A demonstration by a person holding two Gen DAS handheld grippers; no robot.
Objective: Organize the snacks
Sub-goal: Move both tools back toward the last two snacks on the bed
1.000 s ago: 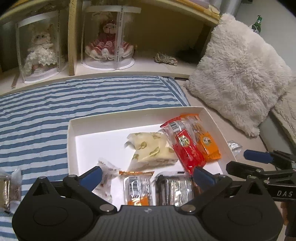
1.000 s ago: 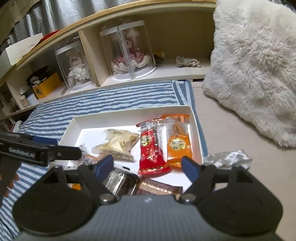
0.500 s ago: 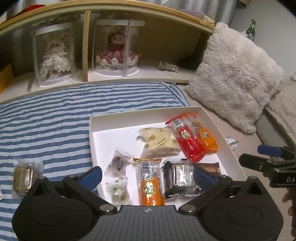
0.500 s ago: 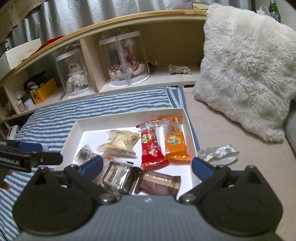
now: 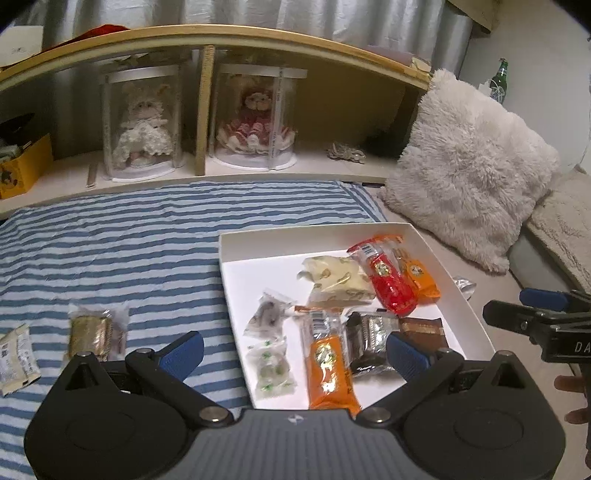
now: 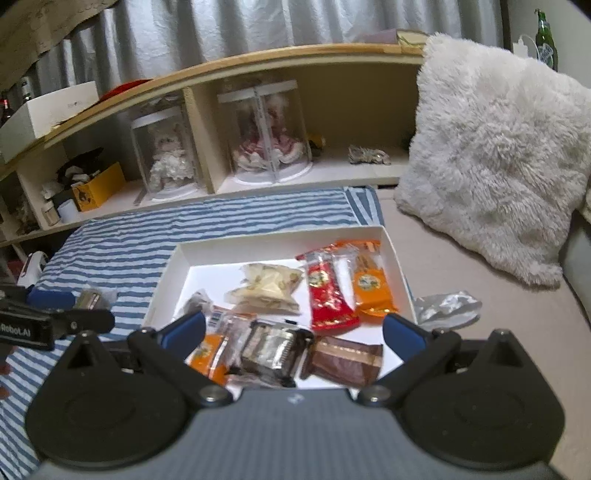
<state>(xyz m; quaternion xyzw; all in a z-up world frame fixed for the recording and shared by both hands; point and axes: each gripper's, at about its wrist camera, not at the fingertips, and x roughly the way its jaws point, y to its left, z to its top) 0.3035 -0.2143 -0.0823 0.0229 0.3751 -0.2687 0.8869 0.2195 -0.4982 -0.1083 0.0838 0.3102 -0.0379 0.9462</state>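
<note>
A white tray (image 5: 314, 233) lies on the striped blanket and holds several snack packets: a red one (image 5: 388, 280), an orange one (image 5: 417, 275), a cream nougat pack (image 5: 336, 280), a long orange pack (image 5: 328, 365), a silvery dark pack (image 5: 369, 339) and a brown bar (image 6: 347, 356). Left of the tray, a gold-brown packet (image 5: 92, 332) and a pale packet (image 5: 14, 354) lie on the blanket. My left gripper (image 5: 295, 352) hovers open and empty over the tray's near left corner. My right gripper (image 6: 293, 330) is open and empty above the tray's near edge.
A crumpled silver wrapper (image 6: 447, 306) lies just right of the tray. A fluffy white pillow (image 5: 469, 170) leans at the right. A shelf behind holds two dolls in clear cases (image 5: 258, 118), a yellow box (image 5: 22, 166) and a green bottle (image 6: 546, 33).
Both grippers have drawn back and up from the tray, so the whole tray shows. The left view has swung left, bringing the packets on the blanket into sight.
</note>
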